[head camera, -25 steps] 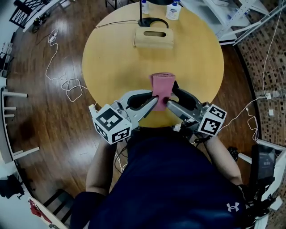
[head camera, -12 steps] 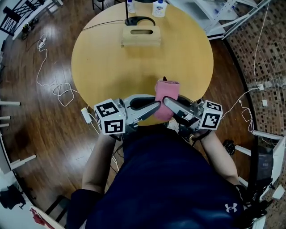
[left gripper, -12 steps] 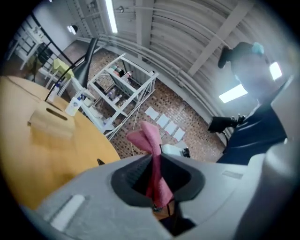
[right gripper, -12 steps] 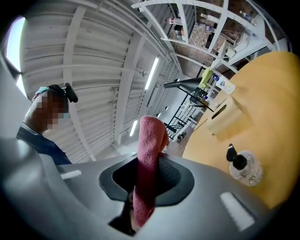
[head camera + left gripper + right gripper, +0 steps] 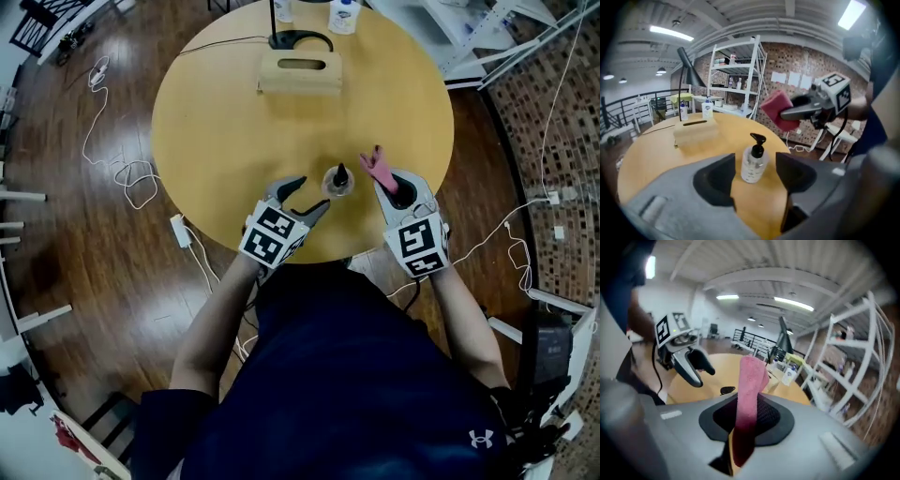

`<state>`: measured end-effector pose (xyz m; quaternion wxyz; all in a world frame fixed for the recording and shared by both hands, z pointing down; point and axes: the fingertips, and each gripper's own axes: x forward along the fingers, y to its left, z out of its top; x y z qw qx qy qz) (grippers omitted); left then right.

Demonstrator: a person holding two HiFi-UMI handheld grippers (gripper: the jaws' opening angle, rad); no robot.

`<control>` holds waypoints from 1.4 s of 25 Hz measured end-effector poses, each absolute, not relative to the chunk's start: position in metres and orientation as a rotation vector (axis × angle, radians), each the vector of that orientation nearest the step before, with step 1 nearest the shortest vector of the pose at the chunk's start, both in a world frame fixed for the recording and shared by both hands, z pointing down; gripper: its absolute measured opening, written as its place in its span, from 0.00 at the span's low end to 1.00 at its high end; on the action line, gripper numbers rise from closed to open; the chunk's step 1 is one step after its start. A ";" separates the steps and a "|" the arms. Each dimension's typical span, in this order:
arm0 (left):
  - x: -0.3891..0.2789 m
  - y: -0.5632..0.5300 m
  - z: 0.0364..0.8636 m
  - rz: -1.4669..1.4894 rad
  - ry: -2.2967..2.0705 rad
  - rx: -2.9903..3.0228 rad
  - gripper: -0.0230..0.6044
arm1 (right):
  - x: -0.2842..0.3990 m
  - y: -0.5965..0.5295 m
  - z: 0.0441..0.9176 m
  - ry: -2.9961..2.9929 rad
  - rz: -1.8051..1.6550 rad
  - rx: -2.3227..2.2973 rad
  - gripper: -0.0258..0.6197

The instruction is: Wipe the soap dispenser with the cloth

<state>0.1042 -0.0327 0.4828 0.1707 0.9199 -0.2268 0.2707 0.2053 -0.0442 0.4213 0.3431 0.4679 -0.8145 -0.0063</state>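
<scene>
The soap dispenser [image 5: 338, 180] stands upright near the worktop's [image 5: 216, 141] near edge, the edge closest to the person, a little right of its middle. It is a clear bottle with a black pump head.

The left gripper [image 5: 309, 194] comes in over that near edge, just left of the dispenser. Its jaws have just been opening and now stand apart. In the left gripper view the dispenser sits ahead in the gap between them, with neither jaw touching it.

The right gripper [image 5: 387, 184] is over the same edge, just right of the dispenser. Its jaws have just been closing and are now clamped on the pink cloth [image 5: 749, 394]. The cloth sticks up out of the jaws as a folded strip, with its free end pointing toward the middle of the worktop. The cloth is near the dispenser, but there is a gap between them.

At the far edge sit a wooden tissue box [image 5: 300, 75] and, behind it, the black base of a lamp [image 5: 302, 40]. Two small bottles [image 5: 344, 14] stand at the rim.
</scene>
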 end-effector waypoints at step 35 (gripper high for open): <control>0.120 -0.018 0.565 1.260 -0.248 2.845 0.57 | 0.129 -0.041 0.470 -1.521 -0.946 0.515 0.14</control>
